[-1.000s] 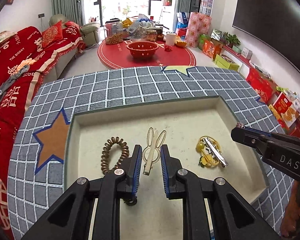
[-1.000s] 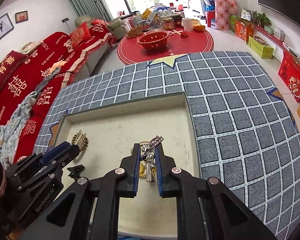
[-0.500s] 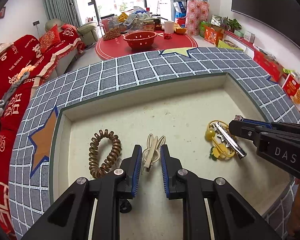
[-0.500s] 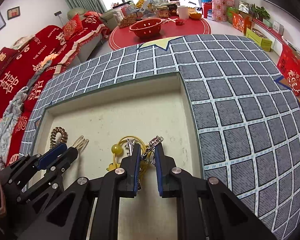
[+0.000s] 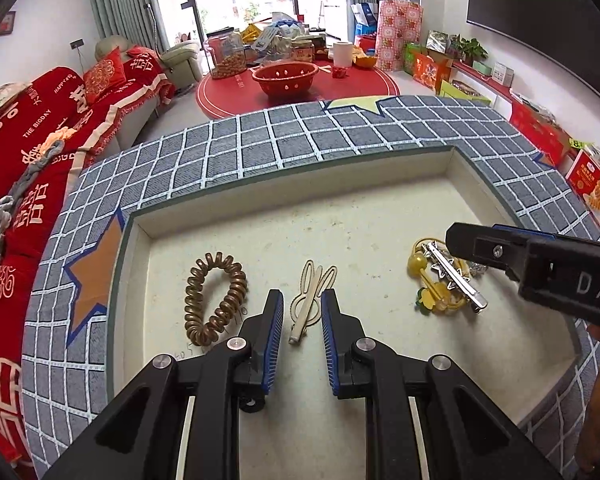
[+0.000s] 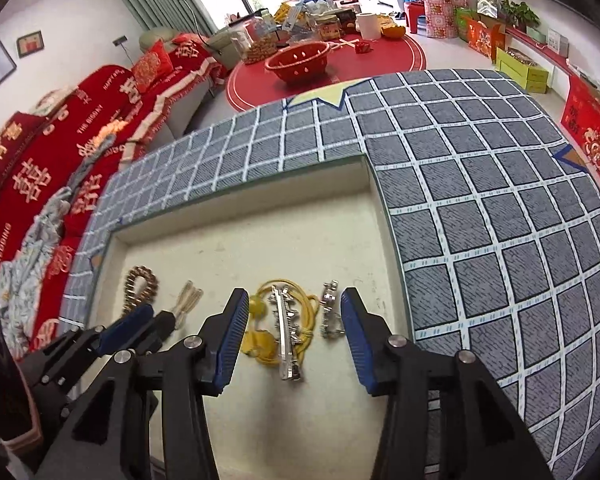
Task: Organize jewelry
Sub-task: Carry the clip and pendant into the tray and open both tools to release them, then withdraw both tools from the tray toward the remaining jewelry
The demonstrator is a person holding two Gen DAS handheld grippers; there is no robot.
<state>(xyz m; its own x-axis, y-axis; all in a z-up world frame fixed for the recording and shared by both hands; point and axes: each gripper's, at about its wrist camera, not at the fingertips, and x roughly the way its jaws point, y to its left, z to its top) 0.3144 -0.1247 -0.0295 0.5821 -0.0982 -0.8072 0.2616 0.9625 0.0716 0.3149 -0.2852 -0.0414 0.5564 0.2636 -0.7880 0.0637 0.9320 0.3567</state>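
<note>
My right tool (image 6: 290, 326) is opening as I speak, jaws spreading with nothing pinched: the silver bar clip (image 6: 286, 336) lies flat between them on top of the yellow hair tie (image 6: 260, 340), and a small sparkly silver piece (image 6: 330, 314) sits just inside the right-hand finger, at about one o'clock from the clip. No pad touches any of it, so that lot is down. My left tool (image 5: 298, 320) stands narrow but not shut, its blue pads (image 5: 272, 332) either side of the cream loop hairpin (image 5: 310, 300) with daylight on both flanks; the pin rests on the tray floor, free as far as I can see. Out at ten o'clock from that tool lies the brown coil hair tie (image 5: 214, 296), and at three o'clock the yellow-and-silver cluster under my other tool. Everything sits inside the shallow cream tray (image 5: 340, 184), roughly in a row from left to right, the tray itself sunk into the grey checked cover of the worktop (image 5: 260, 148). I judge the sorting well along: four or five pieces placed, none left outside that I can spot. What remains, perhaps, is separating the clip from the yellow tie beneath it.
</note>
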